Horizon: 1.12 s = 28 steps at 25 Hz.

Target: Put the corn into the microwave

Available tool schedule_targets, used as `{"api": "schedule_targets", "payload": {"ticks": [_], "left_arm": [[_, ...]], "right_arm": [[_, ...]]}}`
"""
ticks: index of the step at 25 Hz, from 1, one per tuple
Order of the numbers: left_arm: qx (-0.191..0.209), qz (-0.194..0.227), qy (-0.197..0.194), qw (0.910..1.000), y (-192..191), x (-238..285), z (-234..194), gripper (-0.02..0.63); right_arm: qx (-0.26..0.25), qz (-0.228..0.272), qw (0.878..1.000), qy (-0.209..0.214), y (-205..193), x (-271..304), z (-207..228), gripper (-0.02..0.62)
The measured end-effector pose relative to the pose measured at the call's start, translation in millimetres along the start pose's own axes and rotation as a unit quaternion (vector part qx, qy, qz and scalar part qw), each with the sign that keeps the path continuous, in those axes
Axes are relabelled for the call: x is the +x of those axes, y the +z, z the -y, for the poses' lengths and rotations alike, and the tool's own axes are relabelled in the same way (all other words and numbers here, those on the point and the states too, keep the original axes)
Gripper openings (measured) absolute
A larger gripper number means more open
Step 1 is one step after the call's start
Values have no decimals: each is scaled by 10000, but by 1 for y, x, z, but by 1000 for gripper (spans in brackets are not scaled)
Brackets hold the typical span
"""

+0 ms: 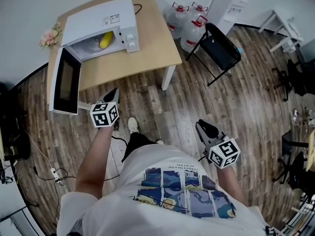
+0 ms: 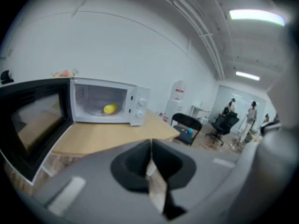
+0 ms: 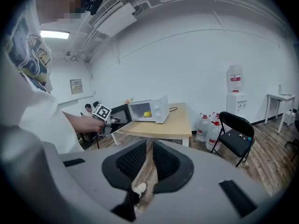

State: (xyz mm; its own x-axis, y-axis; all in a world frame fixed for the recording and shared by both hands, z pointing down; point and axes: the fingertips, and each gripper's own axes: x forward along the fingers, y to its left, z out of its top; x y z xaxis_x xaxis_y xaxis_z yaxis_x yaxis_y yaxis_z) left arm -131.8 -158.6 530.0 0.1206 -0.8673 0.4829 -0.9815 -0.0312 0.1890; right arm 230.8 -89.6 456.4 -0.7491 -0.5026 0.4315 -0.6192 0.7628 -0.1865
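Note:
The yellow corn (image 1: 106,40) lies inside the white microwave (image 1: 98,21), whose black door (image 1: 65,80) hangs wide open over the table's left edge. It also shows in the left gripper view as the corn (image 2: 110,108) and in the right gripper view as the corn (image 3: 147,114). My left gripper (image 1: 114,93) is off the table's near edge, below the open door, jaws shut and empty (image 2: 151,146). My right gripper (image 1: 204,128) hangs over the floor far from the table. Its jaws (image 3: 150,146) stand a narrow gap apart with nothing between them.
The microwave stands on a wooden table (image 1: 147,53) with pink flowers (image 1: 49,36) at its back left corner. A black folding chair (image 1: 219,48) and several water bottles (image 1: 184,21) are to the right. Cables and a power strip (image 1: 54,173) lie on the floor at the left.

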Motion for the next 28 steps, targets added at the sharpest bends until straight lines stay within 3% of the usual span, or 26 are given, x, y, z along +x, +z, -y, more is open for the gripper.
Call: {"api": "schedule_targets", "payload": {"ticks": [5, 12, 19, 28], "left_arm": [[-194, -1, -757, 9969, -21, -36, 62, 8], [402, -246, -1627, 9856, -41, -71, 133, 9], [692, -256, -1721, 9823, -43, -87, 150, 9], [588, -256, -1592, 9852, -47, -92, 141, 9]], "right_arm": [[-29, 11, 10000, 33, -11, -13, -7, 32], [-96, 42, 9997, 234, -11, -18, -19, 26], [-277, 36, 9982, 534, -8, -11, -33, 25], [-332, 145, 9976, 589, -8, -7, -40, 20]]}}
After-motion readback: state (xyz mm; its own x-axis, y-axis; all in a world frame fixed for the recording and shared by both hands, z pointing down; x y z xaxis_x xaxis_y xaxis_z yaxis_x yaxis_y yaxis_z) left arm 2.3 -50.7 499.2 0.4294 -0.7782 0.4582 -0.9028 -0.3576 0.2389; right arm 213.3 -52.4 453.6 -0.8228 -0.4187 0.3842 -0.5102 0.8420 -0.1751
